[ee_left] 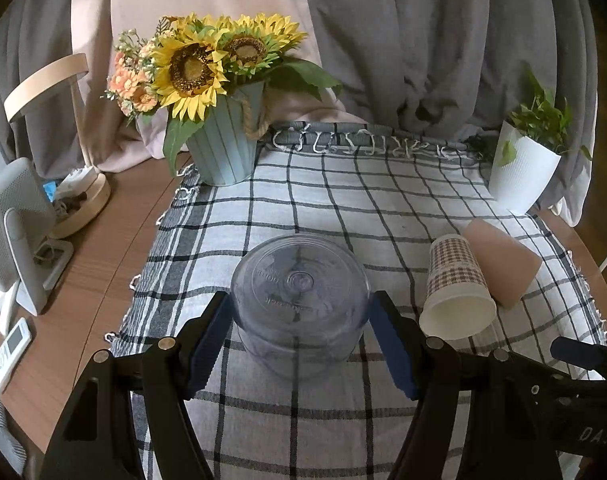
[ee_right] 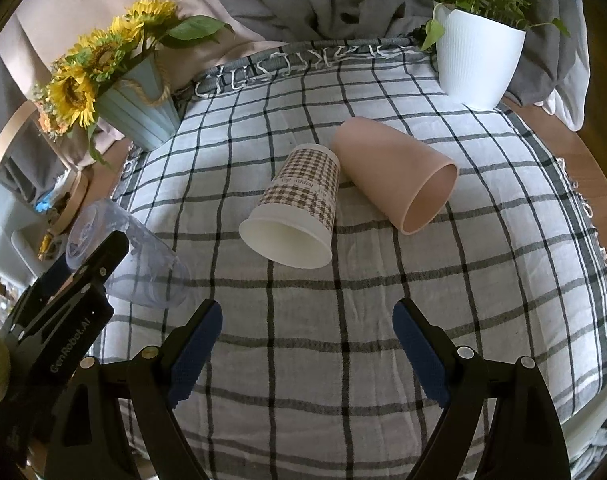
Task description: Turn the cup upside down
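The left claw [ee_left: 299, 312] is straddling the clear plastic cup [ee_left: 299, 300], sitting bottom-up on the checked cloth [ee_left: 383, 200]; whether it is gripping, I cannot tell. The right claw [ee_right: 307, 320] is gaping wide, holding nothing.

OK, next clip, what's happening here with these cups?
A person works with two handheld grippers over a checked cloth. The left gripper is open, its fingers on either side of a clear plastic cup that stands upside down, base up. The right gripper hangs open and empty in front of a houndstooth paper cup and a pink cup, both lying on their sides.
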The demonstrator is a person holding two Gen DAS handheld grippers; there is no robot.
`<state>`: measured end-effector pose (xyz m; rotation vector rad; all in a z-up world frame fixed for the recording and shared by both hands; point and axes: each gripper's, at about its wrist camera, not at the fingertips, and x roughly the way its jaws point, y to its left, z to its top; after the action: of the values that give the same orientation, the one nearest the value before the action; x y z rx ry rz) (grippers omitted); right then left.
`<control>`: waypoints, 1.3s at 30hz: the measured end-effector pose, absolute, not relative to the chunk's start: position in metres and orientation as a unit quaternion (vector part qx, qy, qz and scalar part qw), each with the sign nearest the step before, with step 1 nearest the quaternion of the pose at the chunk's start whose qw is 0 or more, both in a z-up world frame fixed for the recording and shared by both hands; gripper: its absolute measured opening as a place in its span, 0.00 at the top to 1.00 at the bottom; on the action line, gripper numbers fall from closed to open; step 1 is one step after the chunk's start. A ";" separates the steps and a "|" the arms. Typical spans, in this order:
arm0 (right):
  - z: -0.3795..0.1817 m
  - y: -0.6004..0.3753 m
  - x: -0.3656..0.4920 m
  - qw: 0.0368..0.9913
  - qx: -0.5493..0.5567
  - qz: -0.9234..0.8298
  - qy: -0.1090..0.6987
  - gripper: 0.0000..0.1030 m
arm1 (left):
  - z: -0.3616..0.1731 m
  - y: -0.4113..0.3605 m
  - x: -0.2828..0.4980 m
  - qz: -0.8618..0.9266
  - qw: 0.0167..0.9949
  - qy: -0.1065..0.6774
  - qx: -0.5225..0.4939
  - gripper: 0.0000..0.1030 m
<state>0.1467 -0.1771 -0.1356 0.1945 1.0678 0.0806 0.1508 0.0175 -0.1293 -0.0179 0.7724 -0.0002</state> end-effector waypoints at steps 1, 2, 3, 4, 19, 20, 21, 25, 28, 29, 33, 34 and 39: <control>-0.135 -0.177 0.146 0.856 0.093 0.038 0.508 0.15 | -0.129 0.017 0.151 0.001 0.926 0.376 -0.007 0.32; -0.135 -0.177 0.146 0.856 0.094 0.038 0.507 0.15 | -0.130 0.017 0.151 0.001 0.926 0.377 -0.007 0.31; -0.135 -0.177 0.145 0.856 0.094 0.038 0.507 0.15 | -0.130 0.017 0.150 0.000 0.926 0.376 -0.007 0.31; -0.136 -0.178 0.145 0.856 0.095 0.037 0.508 0.15 | -0.130 0.017 0.150 0.000 0.926 0.376 -0.008 0.29; -0.135 -0.185 0.139 0.854 0.102 0.031 0.508 0.15 | -0.125 0.018 0.146 0.015 0.930 0.368 -0.010 0.19; -0.135 -0.185 0.139 0.855 0.102 0.030 0.508 0.15 | -0.125 0.018 0.146 0.016 0.930 0.368 -0.010 0.18; -0.134 -0.184 0.138 0.855 0.102 0.030 0.508 0.15 | -0.125 0.018 0.145 0.017 0.930 0.368 -0.010 0.18; -0.133 -0.184 0.137 0.856 0.102 0.028 0.507 0.15 | -0.122 0.020 0.145 0.016 0.929 0.369 -0.009 0.11; -0.128 -0.183 0.132 0.860 0.101 0.023 0.500 0.15 | -0.113 0.021 0.134 0.010 0.935 0.353 -0.003 0.01; -0.124 -0.183 0.129 0.863 0.099 0.017 0.494 0.15 | -0.109 0.021 0.130 0.010 0.938 0.347 0.000 0.00; -0.111 -0.182 0.113 0.877 0.096 -0.004 0.471 0.08 | -0.091 0.020 0.114 0.004 0.945 0.328 0.014 0.00; -0.109 -0.183 0.110 0.879 0.096 -0.008 0.466 0.08 | -0.087 0.020 0.109 0.001 0.945 0.326 0.013 0.00; -0.086 -0.186 0.077 0.899 0.087 -0.039 0.427 0.07 | -0.071 0.015 0.084 -0.018 0.947 0.320 0.020 0.00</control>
<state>0.0774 -0.1858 -0.0859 0.1808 0.8830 -0.0805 0.0845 0.0150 -0.0710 0.0416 0.6526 -0.0375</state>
